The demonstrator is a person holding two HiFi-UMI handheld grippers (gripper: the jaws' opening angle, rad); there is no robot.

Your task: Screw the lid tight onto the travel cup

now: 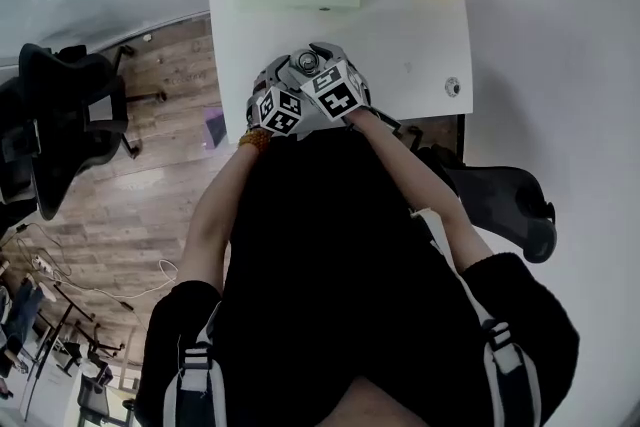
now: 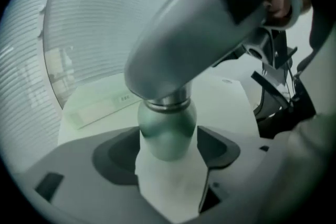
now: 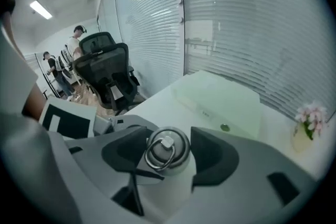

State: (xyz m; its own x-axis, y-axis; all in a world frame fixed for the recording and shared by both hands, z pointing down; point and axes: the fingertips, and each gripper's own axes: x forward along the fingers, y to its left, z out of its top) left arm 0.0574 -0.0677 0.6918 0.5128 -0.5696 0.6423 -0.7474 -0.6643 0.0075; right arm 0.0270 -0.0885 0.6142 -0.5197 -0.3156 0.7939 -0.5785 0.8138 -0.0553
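Tightening step; left gripper [image 2: 168, 145] clamps the grey-green metal travel cup [image 2: 167, 131] above the white table [image 1: 400, 35]'s near edge; right gripper [image 3: 168, 153], jaws wide, grips its ringed steel lid [image 3: 167, 145]; next, twist until snug.

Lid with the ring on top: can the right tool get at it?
Yes, it looks that way. The lid sits right between the right tool's jaws, which seem to press on its sides, with nothing in between. The left tool grips the green cup by its body.
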